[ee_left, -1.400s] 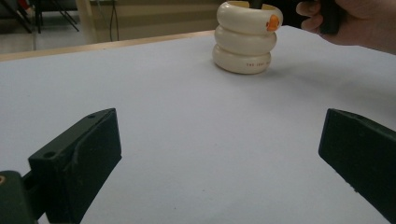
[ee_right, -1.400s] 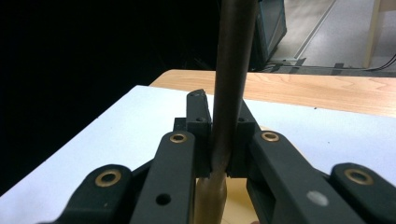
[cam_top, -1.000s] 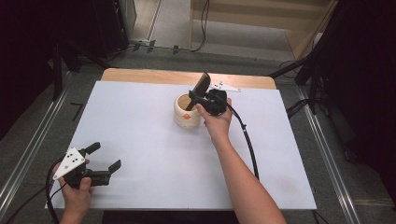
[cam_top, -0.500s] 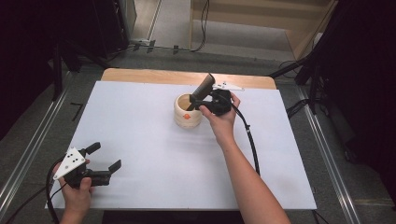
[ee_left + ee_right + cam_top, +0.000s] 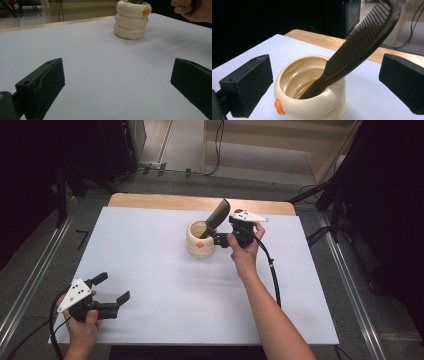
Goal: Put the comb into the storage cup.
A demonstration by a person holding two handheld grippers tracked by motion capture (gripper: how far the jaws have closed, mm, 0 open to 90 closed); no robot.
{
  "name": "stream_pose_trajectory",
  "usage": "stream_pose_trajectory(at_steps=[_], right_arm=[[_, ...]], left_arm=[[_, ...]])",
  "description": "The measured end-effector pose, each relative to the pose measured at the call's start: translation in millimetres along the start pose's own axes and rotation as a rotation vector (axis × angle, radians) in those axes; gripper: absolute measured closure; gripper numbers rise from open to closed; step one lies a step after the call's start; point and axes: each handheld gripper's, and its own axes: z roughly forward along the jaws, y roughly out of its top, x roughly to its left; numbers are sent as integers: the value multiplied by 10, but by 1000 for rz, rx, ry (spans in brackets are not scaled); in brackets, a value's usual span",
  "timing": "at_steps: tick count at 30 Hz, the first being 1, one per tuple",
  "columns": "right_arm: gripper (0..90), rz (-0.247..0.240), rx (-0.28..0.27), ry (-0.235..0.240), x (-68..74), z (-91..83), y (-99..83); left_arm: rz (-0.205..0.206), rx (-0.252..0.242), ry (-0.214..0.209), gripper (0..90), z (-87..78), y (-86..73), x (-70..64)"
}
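White bench point(image 5: 165, 285) surface. Left hand-held gripper point(image 5: 106, 296) nearest, jaws wide apart, holding nothing. Farther off, right hand-held gripper point(image 5: 212, 239) spread open beside cream ringed cup point(image 5: 200, 241); black comb point(image 5: 352, 52) leans in cup between its jaws, ungripped.

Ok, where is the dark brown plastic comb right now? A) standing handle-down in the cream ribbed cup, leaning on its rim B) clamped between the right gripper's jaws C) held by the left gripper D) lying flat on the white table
A: the dark brown plastic comb stands handle-down inside the cream ribbed cup, leaning on its rim, while the right gripper is open with its jaws either side, not touching it.
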Motion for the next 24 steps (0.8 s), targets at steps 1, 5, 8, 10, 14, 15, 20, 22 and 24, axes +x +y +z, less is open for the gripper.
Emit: stream_pose_trajectory(at_steps=[1, 5, 8, 10, 14, 15, 20, 22, 24], right_arm=[[0, 1, -4, 4, -1, -19, 2], [0, -13, -17, 6, 0, -97, 9], [0, -20, -23, 3, 3, -161, 9], [0, -31, -30, 6, -1, -205, 12], [0, -36, -40, 12, 0, -294, 15], [0, -36, -39, 10, 1, -310, 14], [0, -45, -45, 9, -14, -389, -4], [0, -42, -45, 10, -17, -422, -16], [0, -47, -48, 9, -28, -453, -29]], left_arm=[[0, 0, 0, 0, 1, 0, 0], [0, 0, 0, 0, 1, 0, 0], [0, 0, 0, 0, 1, -1, 0], [0, -1, -1, 0, 1, -1, 1], [1, 1, 0, 0, 2, 0, -1], [2, 0, 0, 0, 3, -1, -2], [1, -2, -1, 0, 4, -1, -2], [2, -2, -1, 0, 5, -2, -3], [3, 2, 0, 0, 4, 0, -4]])
